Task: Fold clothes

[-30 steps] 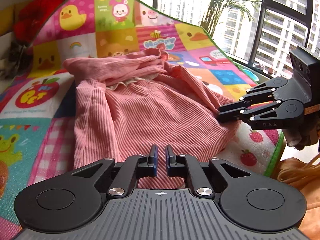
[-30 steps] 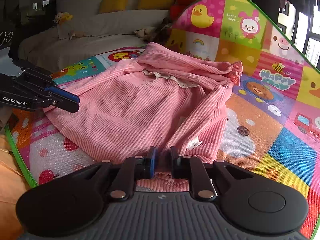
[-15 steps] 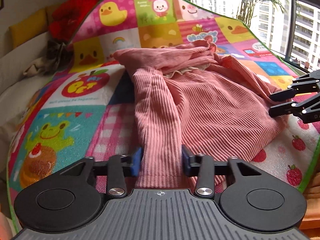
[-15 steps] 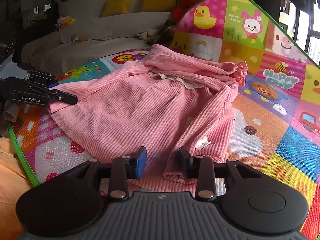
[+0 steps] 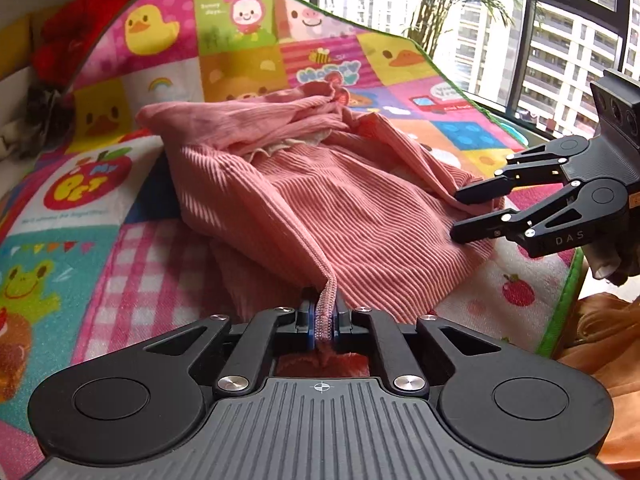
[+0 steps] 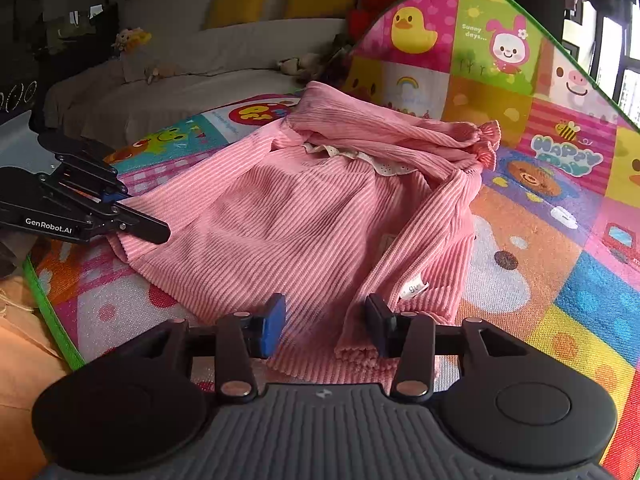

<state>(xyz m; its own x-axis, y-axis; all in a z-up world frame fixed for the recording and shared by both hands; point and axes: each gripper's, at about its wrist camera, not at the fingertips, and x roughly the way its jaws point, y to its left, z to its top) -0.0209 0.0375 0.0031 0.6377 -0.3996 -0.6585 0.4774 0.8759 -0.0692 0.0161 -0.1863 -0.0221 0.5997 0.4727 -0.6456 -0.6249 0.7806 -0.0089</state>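
Underneath, cartoon play mat (image 6: 540, 216), perhaps sofa (image 6: 224, 80).

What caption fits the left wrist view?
Left gripper shut on the pink garment's hem, right gripper open beside it, on a play mat.

Our left gripper (image 5: 323, 322) is matte black with a ribbed grey deck, silver screws and blue pads. Our right gripper (image 6: 325, 322) matches it; its side reads "DAS", the left's "GenRobot.AI".

The pink garment (image 5: 344, 200) is ribbed, matt corduroy-like cloth. The play mat (image 5: 120, 248) looks glossy. Both grippers are matt black plastic.
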